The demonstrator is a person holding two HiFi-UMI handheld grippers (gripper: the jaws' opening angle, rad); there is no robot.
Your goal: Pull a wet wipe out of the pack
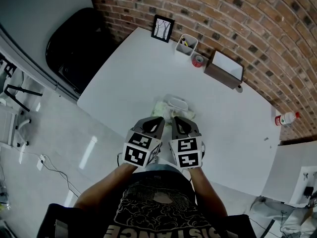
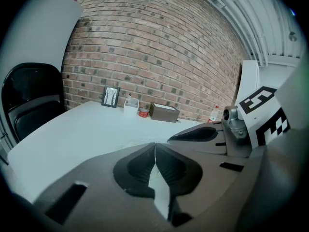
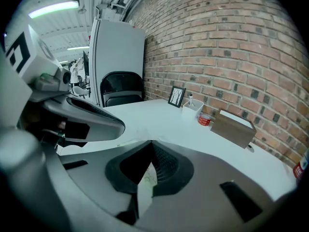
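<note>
- left gripper [image 1: 154, 125] jaws are pressed together, got nothing in them
- right gripper [image 1: 181, 125] same deal, closed up and empty, right next to the left one
- wet wipe pack [image 1: 173, 107] sits on the white table [image 1: 124, 68] just ahead of both tips

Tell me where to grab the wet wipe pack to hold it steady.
Probably pinch the wet wipe pack by its soft left end, coming in from the near side. It lies flat, white lid up, so that leaves the lid free.
</note>
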